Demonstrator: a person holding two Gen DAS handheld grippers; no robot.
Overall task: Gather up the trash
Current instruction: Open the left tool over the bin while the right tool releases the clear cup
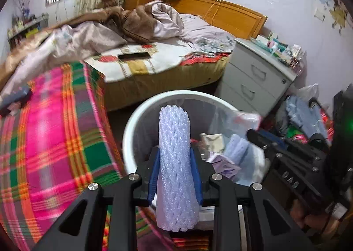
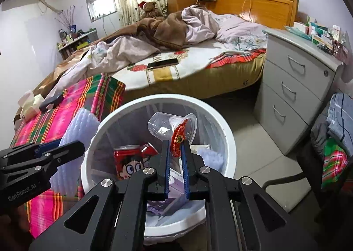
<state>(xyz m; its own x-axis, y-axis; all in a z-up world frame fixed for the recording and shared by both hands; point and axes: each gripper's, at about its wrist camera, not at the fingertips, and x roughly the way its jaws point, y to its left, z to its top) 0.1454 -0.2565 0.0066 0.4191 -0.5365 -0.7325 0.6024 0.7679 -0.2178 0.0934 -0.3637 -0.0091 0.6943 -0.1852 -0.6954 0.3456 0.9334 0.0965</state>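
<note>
The left gripper [image 1: 175,158] is clamping a foam net [image 1: 175,162] and the right gripper [image 2: 175,151] is pinching a cup's red lid [image 2: 177,140] above the bin [image 2: 229,147].

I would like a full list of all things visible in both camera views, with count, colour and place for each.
round plastic trash bin: one, white, on floor beside bed
foam net sleeve: one, pale lilac, in left tool
clear plastic cup with red foil lid: one, held by lid in right tool, above bin
red cartoon can: one, inside bin
flat phone: one, black, on bed
plaid blanket: one, pink-green, bed corner
drawer cabinet: one, grey, right of bed
teddy bear: one, brown, far bedside
left tool: black, blue pads, shut
right tool: same, shut
</note>
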